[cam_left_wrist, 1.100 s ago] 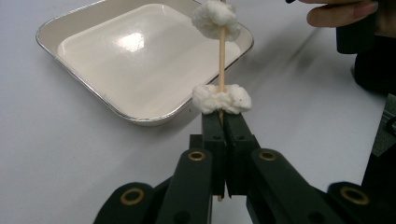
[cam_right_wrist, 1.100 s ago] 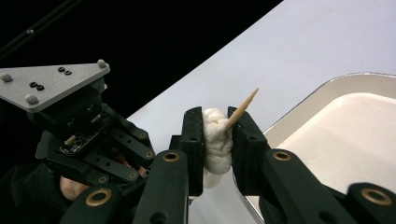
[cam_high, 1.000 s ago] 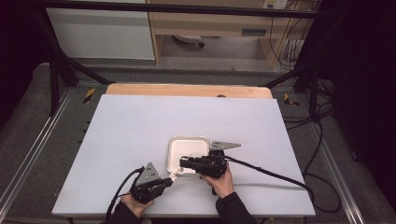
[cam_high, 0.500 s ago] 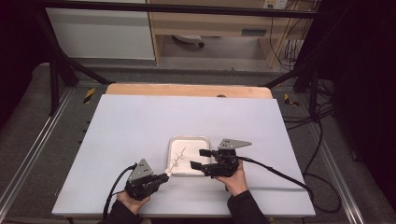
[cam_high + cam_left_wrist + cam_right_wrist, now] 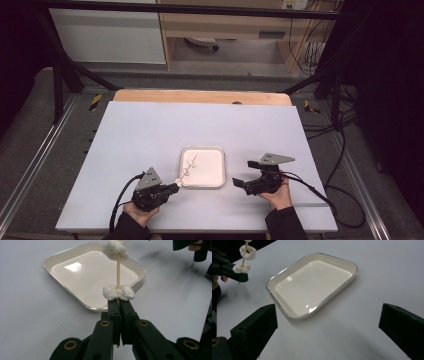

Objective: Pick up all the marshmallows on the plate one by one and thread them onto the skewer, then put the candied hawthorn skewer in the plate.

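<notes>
A thin wooden skewer (image 5: 189, 167) threaded with white puffy pieces (image 5: 118, 292) leans out over a cream rectangular tray (image 5: 210, 170) at the table's middle front. My left gripper (image 5: 175, 187) is shut on the skewer's lower end, just left of the tray; its jaws (image 5: 119, 303) pinch the stick right under the lowest piece. Another piece (image 5: 115, 249) sits higher on the stick. To the right of the tray (image 5: 312, 285) my right gripper (image 5: 244, 173) stands wide open. Its jaws have just been opening and nothing is between them (image 5: 328, 312).
The tray (image 5: 85, 277) holds nothing. A white sheet (image 5: 150, 135) covers the table, with a wooden strip (image 5: 200, 96) along the far edge. Cables (image 5: 320, 192) trail off to the right. Black frame posts (image 5: 60, 75) and cabinets (image 5: 110, 35) stand beyond.
My right gripper has pulled away from the skewer over the tray, moved to the right and opened its jaws wide. The left gripper has kept still with the skewer.
</notes>
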Tool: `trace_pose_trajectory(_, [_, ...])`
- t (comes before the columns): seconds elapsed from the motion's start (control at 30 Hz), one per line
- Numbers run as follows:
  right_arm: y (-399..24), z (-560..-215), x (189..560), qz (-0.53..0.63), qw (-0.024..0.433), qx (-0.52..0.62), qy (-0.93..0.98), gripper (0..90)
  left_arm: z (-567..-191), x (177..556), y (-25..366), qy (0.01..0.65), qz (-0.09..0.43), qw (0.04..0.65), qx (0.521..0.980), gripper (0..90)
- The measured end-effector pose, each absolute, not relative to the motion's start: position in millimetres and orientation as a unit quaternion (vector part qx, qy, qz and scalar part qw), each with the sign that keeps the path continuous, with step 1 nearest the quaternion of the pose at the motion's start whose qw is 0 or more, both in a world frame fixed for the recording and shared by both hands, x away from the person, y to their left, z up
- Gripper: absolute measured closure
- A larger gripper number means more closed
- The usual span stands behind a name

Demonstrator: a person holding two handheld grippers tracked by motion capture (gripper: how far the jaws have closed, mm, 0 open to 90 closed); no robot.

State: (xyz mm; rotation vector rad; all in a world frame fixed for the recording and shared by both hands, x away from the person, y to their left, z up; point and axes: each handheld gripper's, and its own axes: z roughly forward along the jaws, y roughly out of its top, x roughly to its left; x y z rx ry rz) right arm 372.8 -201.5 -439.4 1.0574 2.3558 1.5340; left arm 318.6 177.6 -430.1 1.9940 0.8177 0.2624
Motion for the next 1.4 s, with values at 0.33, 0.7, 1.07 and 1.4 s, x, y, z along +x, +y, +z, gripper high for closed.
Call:
trace_pose_trajectory(0.33, [-241.2, -451.7, 365.0, 0.487, 0.09, 0.368, 0.787, 0.7, -418.6, 332.8, 179.2, 0.341, 0.101, 0.461, 0.813, 87.8])
trace_pose_trajectory(0.7, [-253.2, -455.6, 362.7, 0.459, 0.104, 0.374, 0.799, 0.5, -407.2, 355.4, 165.4, 0.35, 0.096, 0.439, 0.822, 87.6])
trace_pose_trajectory(1.07, [-257.0, -454.8, 361.6, 0.458, 0.115, 0.375, 0.798, 0.5, -414.6, 379.7, 142.3, 0.37, 0.094, 0.402, 0.832, 87.8])
trace_pose_trajectory(1.4, [-256.1, -456.5, 360.4, 0.456, 0.109, 0.372, 0.801, 0.5, -432.1, 383.4, 122.9, 0.378, 0.102, 0.371, 0.842, 88.1])
